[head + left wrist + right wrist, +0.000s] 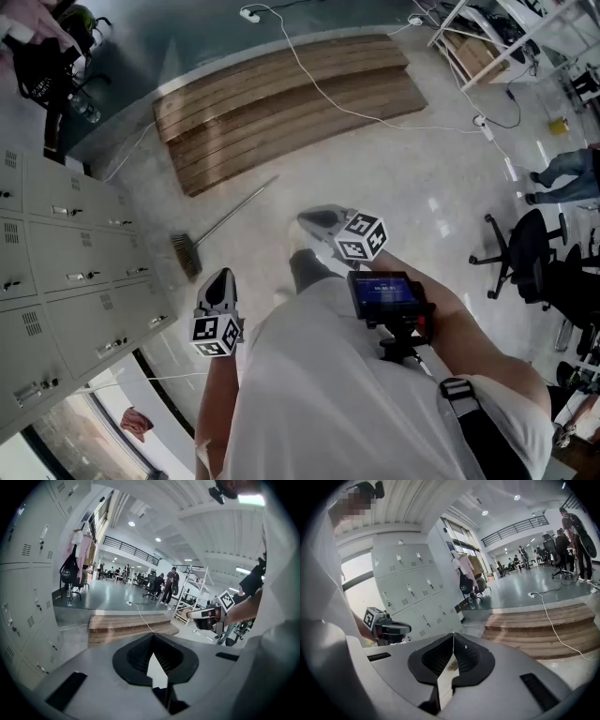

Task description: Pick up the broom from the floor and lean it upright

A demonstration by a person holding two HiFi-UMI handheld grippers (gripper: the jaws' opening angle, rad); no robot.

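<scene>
Nearest of all is the person's white-shirted torso, with a small lit screen [387,293] mounted at the chest. Just beyond it, the left gripper [221,278] is held out over the floor on the left. Its own view shows the jaws pressed together at the tips with nothing between them. The right gripper [307,219] reaches a little farther out on the right, marker cube on top. It's the same story there: jaws closed tip to tip, empty. Each gripper shows in the other's view, both angled downward and well apart from one another.

And there's the broom [225,221], lying flat on the pale floor! The bristle head sits just beyond the left gripper, close to the grey lockers [56,272] along the left side. The thin handle runs away to the far right, toward the edge of the wooden platform [281,103]. Neither gripper touches the broom; it lies untouched, between the lockers and the right gripper.

Farther out, a white cable [319,86] trails across the wooden platform from a plug on the dark floor beyond. A black office chair [525,253] stands off to the right. Past it, at the far right edge, a person's legs [567,175] are in view. A dark bag [42,66] hangs at the far left, above the lockers.
</scene>
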